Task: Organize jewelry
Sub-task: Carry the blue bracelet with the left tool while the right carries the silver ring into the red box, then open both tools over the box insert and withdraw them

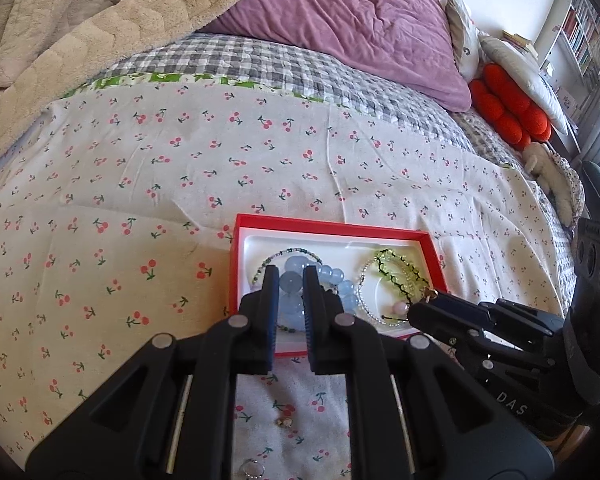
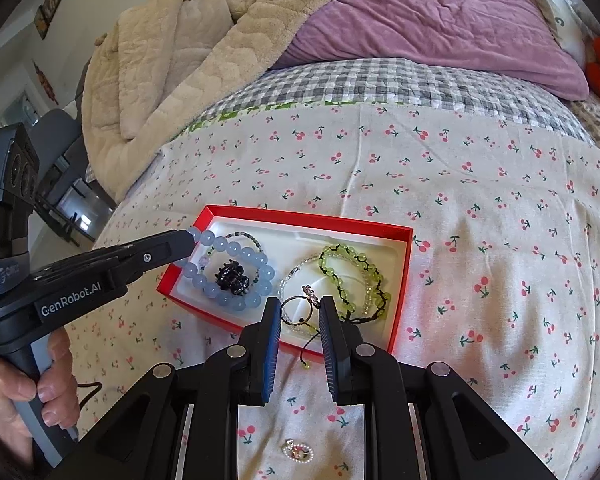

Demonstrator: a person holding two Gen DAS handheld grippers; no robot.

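Now | right gripper [image 2: 300,312] pinches a thin ring [image 2: 295,311] upright over the red box's [image 2: 400,280] near right edge, above the green bracelet [image 2: 356,276] | left gripper [image 1: 291,280] closed on the blue bead bracelet [image 2: 227,276], box's left half | loose pearl brooch [image 2: 297,451] lies behind the right fingers, nearer that hand

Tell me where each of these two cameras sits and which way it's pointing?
Left wrist: on the left gripper, looking along its fingers at the blue bracelet it grips in the red box; the right gripper enters from the side.
Right wrist: on the right gripper, looking down at a ring between its fingers; the left gripper and hand show.
Shared: box, bracelets, cherry-print cloth.
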